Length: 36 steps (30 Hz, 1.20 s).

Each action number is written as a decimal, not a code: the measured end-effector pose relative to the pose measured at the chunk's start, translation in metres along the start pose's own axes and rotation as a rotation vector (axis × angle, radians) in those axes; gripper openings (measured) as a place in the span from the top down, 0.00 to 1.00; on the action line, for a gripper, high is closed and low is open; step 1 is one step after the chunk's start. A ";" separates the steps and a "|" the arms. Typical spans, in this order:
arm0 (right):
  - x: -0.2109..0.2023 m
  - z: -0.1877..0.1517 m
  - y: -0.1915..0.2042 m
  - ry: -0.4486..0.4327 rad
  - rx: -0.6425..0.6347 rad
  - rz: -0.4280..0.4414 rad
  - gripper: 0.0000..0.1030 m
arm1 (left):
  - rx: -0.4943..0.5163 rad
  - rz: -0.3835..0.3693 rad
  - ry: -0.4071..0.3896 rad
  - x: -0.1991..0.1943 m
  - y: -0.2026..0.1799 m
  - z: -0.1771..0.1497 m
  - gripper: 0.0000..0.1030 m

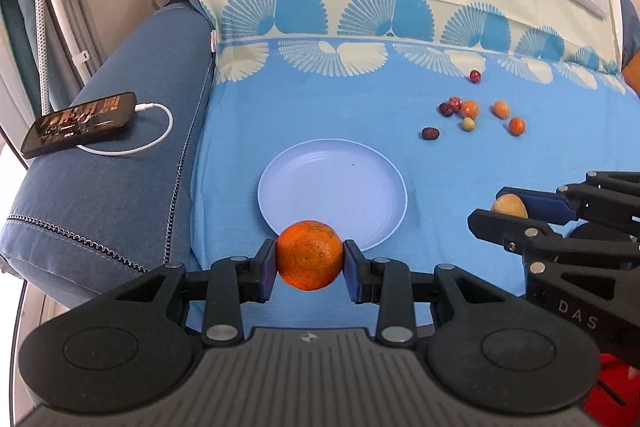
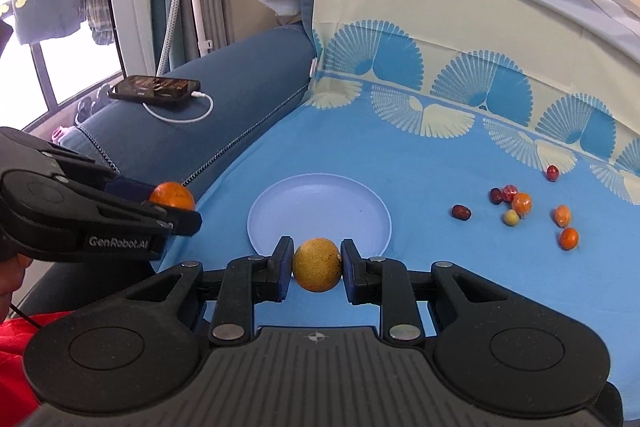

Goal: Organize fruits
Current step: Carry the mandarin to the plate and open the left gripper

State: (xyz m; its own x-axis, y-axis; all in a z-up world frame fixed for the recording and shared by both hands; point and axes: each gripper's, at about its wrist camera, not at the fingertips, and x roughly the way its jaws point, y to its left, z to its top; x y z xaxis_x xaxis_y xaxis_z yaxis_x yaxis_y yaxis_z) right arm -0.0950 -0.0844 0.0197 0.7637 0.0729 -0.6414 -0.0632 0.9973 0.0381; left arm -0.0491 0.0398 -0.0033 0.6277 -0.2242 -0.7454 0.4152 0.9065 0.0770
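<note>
The left gripper [image 1: 310, 259] clamps an orange [image 1: 309, 254] at the near rim of the pale blue plate [image 1: 332, 171]. The right gripper [image 2: 316, 264] pinches a yellowish fruit [image 2: 317, 264], perhaps a lemon, also at the plate's near edge. Farther out on the blue sheet [image 1: 320, 107], small red and orange fruits [image 1: 469, 109] lie scattered. A phone [image 1: 80, 123] rests on the sofa arm [image 1: 112, 195].
</note>
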 end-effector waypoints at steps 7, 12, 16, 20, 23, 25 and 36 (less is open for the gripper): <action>0.006 0.003 0.006 0.025 -0.024 -0.012 0.74 | -0.022 -0.008 0.005 0.003 0.005 0.001 0.63; 0.010 0.003 0.006 0.042 -0.025 -0.011 0.74 | -0.029 -0.012 0.010 0.006 0.008 0.003 0.63; 0.012 0.004 0.006 0.049 -0.029 -0.008 0.74 | -0.032 -0.012 0.011 0.008 0.009 0.004 0.63; 0.015 0.004 0.006 0.058 -0.025 -0.006 0.74 | -0.045 -0.006 0.020 0.013 0.011 0.009 0.63; 0.019 0.005 0.005 0.071 -0.019 -0.004 0.74 | -0.062 -0.007 0.026 0.019 0.015 0.016 0.63; 0.023 0.004 0.004 0.078 -0.016 -0.005 0.74 | -0.066 -0.004 0.020 0.023 0.017 0.021 0.63; 0.053 0.011 -0.009 0.107 0.047 -0.006 0.74 | -0.074 0.004 0.029 0.053 0.022 0.044 0.63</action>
State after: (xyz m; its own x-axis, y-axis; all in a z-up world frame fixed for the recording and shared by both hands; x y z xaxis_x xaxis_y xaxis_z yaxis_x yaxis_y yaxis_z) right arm -0.0464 -0.0889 -0.0064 0.6908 0.0677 -0.7199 -0.0269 0.9973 0.0680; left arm 0.0226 0.0318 -0.0122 0.6095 -0.2116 -0.7640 0.3623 0.9315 0.0311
